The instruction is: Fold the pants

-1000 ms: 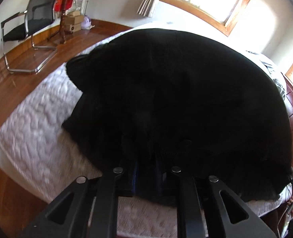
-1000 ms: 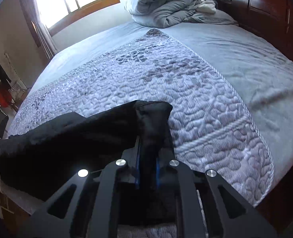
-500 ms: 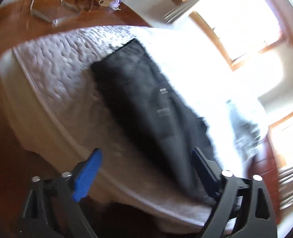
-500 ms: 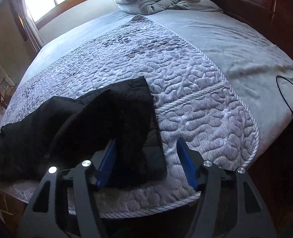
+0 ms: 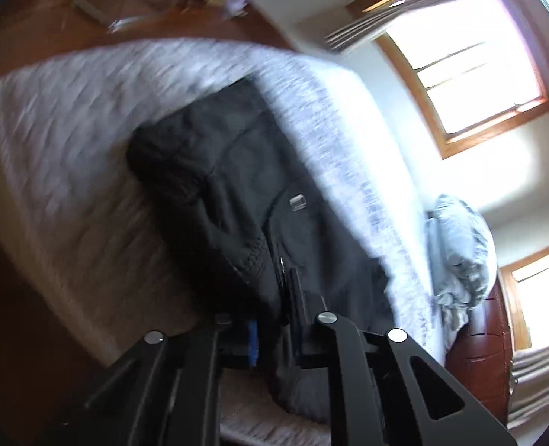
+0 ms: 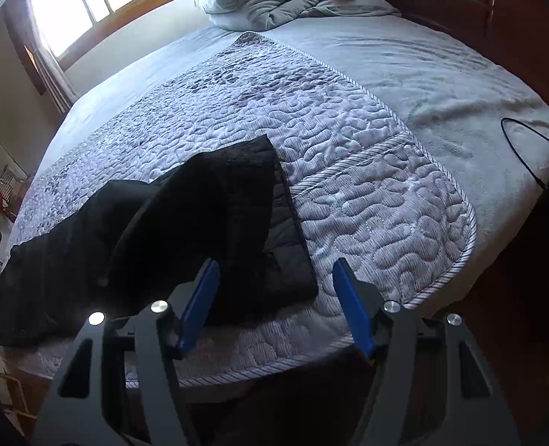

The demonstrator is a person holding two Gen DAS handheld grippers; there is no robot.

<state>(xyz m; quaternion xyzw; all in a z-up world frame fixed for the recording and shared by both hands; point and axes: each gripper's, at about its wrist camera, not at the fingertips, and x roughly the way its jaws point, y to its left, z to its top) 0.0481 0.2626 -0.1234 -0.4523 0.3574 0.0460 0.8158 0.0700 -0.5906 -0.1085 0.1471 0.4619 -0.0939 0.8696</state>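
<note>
On the quilted bed, black pants run long from 9 to 3 o'clock in the right view; the left gripper is pinched tight on their fabric; the right gripper gapes empty, their loose end at 11 o'clock.

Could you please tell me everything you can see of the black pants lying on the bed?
The black pants are dark, matte, soft fabric, partly folded and rumpled, lying along the near edge of the quilted bedspread. One end is doubled over itself. A small pale tag shows on them in the left wrist view. The left gripper is shut on a fold of the cloth; the right gripper is open, its blue fingers apart over the folded end.
</note>
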